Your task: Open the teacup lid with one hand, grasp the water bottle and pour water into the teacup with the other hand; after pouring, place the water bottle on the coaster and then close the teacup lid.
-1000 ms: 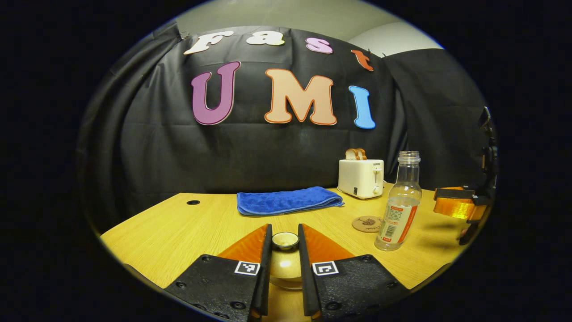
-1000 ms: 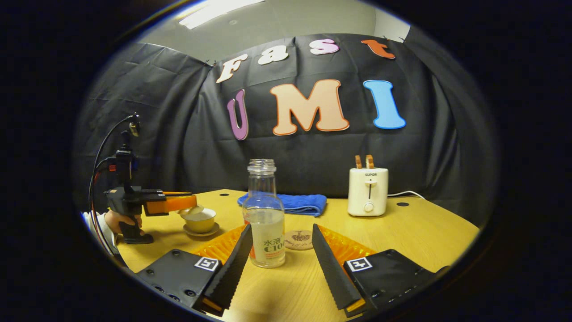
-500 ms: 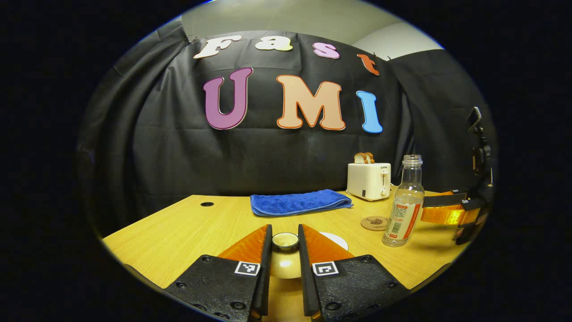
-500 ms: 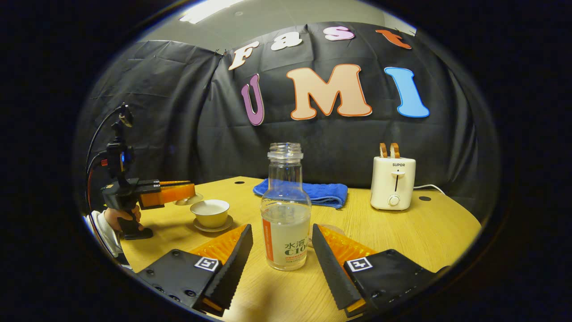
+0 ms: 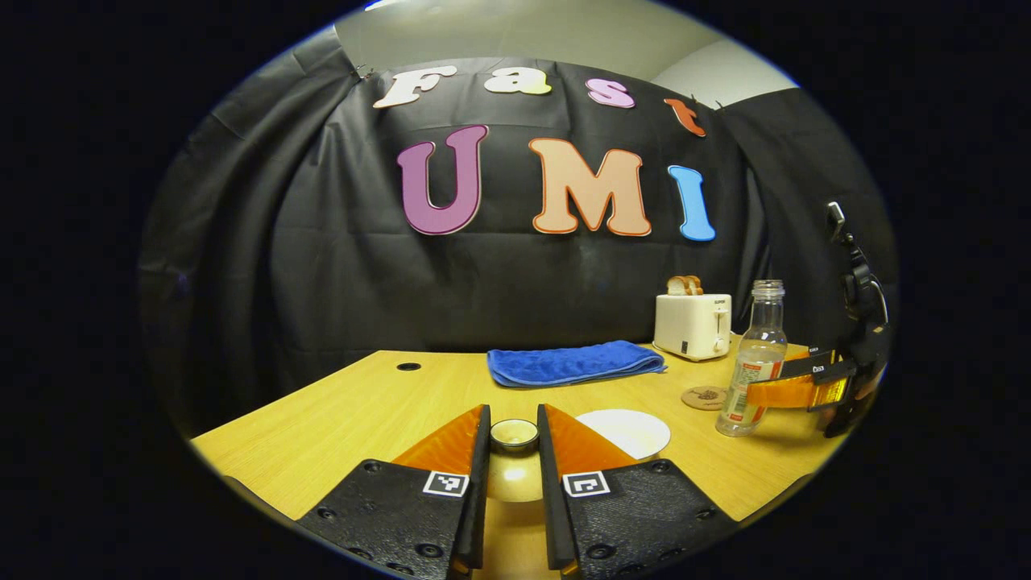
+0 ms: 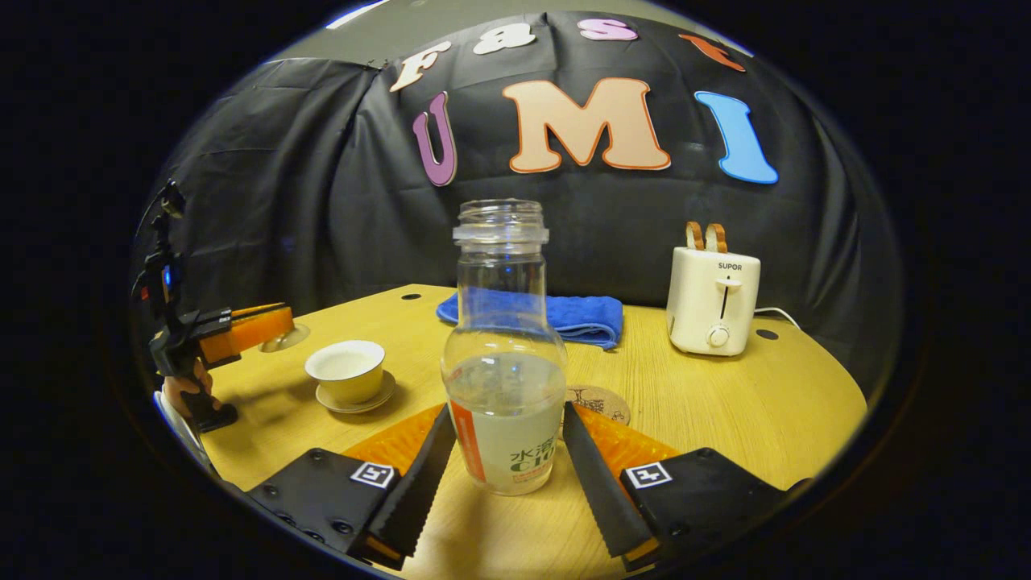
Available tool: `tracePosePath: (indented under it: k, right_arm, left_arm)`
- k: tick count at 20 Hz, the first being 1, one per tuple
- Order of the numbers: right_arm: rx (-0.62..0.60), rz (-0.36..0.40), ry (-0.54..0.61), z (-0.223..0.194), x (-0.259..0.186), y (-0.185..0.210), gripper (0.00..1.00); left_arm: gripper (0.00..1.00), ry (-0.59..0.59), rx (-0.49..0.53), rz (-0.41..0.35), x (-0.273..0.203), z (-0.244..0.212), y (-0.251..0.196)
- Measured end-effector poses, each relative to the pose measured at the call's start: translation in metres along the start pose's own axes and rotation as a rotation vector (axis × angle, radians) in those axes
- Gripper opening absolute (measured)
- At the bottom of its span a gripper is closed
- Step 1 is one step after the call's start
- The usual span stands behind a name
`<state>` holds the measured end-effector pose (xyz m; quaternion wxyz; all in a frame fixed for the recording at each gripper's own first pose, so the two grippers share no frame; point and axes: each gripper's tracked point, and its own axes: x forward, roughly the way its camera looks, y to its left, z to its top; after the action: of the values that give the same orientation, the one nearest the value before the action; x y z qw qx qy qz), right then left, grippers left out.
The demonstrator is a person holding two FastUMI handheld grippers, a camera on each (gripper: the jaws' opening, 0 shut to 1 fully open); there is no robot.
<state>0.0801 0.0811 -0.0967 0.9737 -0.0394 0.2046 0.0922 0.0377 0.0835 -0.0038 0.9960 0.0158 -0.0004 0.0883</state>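
My left gripper (image 5: 514,415) is shut on the knob of the teacup lid (image 5: 514,477), held above the table to the left of the cup. The open teacup (image 6: 348,369) stands on its saucer (image 6: 354,399), with pale liquid or glaze inside. A clear water bottle (image 6: 503,379) without a cap, part full, stands upright between the fingers of my right gripper (image 6: 509,412). The jaws are open and sit close to the bottle's sides. The round coaster (image 6: 598,400) lies just behind the bottle. From the right gripper view, the left gripper (image 6: 270,326) holds the lid (image 6: 284,339) beyond the cup.
A folded blue towel (image 6: 568,316) lies at the back of the wooden table (image 6: 773,403). A white toaster (image 6: 717,300) with bread in it stands at the back right, its cord trailing off. A hand (image 6: 184,388) holds the left gripper's handle.
The right gripper moved forward until the bottle stood between its open fingers. The left gripper carried the lid sideways off the cup, which now stands uncovered.
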Motion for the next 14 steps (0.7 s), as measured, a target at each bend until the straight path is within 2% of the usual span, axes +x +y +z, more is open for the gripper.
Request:
tracePosePath:
  k: [2, 5, 6, 7, 8, 9, 12, 14]
  right_arm:
    - [-0.001, -0.024, 0.002, 0.000, 0.005, 0.000, 0.92]
    - [-0.002, -0.059, -0.005, 0.004, 0.016, 0.003, 0.92]
    - [0.001, -0.069, -0.008, 0.006, 0.019, 0.003, 0.83]
    - [0.006, -0.079, -0.009, 0.006, 0.021, 0.003, 0.88]
    - [0.009, -0.093, -0.005, 0.006, 0.022, 0.001, 0.89]
    - [0.008, -0.105, -0.007, 0.006, 0.023, 0.001, 0.82]
    - [-0.027, -0.143, -0.015, 0.008, 0.021, -0.002, 0.79]
    - [-0.092, -0.178, -0.020, 0.011, 0.017, -0.003, 0.79]
  left_arm:
    - [0.28, 0.001, 0.000, 0.017, 0.000, -0.001, 0.006]
    - [0.28, 0.001, 0.000, 0.015, -0.001, -0.001, 0.005]
    - [0.28, 0.002, 0.000, 0.015, 0.000, -0.001, 0.005]
    - [0.28, 0.001, -0.001, 0.015, 0.000, 0.000, 0.005]
    - [0.28, 0.001, -0.001, 0.015, -0.001, -0.001, 0.006]
    - [0.28, 0.001, -0.001, 0.015, -0.001, -0.001, 0.005]
    - [0.28, 0.001, -0.001, 0.024, -0.001, -0.002, 0.008]
    - [0.28, 0.001, -0.001, 0.030, 0.000, -0.002, 0.008]
